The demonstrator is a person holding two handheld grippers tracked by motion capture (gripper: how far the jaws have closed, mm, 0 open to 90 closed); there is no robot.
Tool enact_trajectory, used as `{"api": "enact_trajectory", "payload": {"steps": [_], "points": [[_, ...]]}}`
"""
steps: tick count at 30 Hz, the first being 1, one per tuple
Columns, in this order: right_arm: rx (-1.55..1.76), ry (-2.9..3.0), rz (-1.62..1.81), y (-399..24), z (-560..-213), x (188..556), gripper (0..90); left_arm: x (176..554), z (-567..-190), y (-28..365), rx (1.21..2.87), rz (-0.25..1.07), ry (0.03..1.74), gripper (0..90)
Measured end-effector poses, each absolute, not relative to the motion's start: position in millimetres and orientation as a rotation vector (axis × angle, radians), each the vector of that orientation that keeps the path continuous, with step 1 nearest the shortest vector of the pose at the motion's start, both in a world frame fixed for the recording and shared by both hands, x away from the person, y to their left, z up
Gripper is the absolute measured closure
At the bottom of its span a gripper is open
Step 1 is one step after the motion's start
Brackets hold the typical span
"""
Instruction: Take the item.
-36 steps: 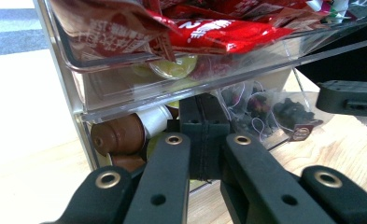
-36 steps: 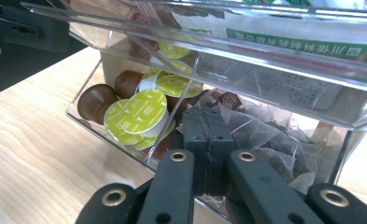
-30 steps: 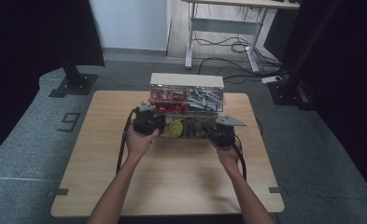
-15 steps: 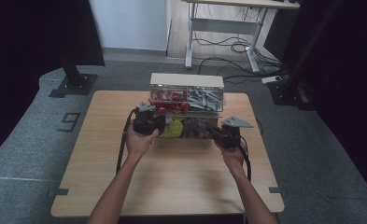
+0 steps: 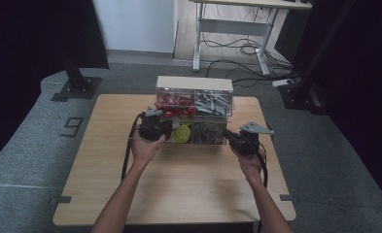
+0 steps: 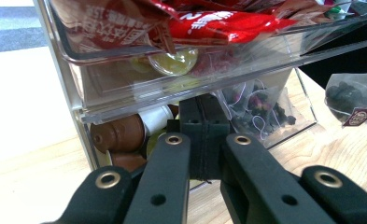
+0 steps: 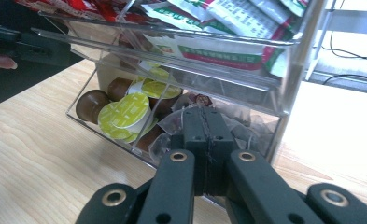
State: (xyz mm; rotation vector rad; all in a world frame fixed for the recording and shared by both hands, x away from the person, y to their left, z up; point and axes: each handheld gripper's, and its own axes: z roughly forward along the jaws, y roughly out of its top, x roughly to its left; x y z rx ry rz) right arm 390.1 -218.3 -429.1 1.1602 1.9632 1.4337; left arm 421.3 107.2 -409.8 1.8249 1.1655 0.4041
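A clear acrylic organizer (image 5: 193,83) stands at the back of the wooden table (image 5: 179,184). Its lower drawer (image 7: 85,100) is tilted out, with yellow-lidded capsules (image 7: 130,112) and tea bags inside. My left gripper (image 5: 168,130) (image 6: 202,105) is shut, its tips at that drawer's front lip (image 6: 125,105); whether they pinch it is unclear. My right gripper (image 5: 227,133) (image 7: 202,114) is shut at the organizer's right front. A pyramid tea bag (image 6: 347,95) (image 7: 172,125) hangs at its tips, outside the drawer.
The upper drawers hold red sachets (image 6: 209,23) and white-green sachets (image 7: 228,18). Brown capsules (image 6: 118,133) lie at the lower drawer's left. Bare table spreads in front of both hands. A desk frame with cables (image 5: 237,46) stands beyond the table.
My right gripper has drawn a little to the right, away from the organizer's front. The left gripper and the organizer have stayed where they were.
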Motion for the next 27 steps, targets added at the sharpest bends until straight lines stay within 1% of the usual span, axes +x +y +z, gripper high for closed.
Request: {"api": "enact_trajectory", "payload": {"steps": [27], "points": [[1.212, 1.901, 1.41, -254.6, -426.9, 386.2, 89.7, 422.0, -411.6, 104.7, 1.827, 0.397, 1.165, 90.0]]}}
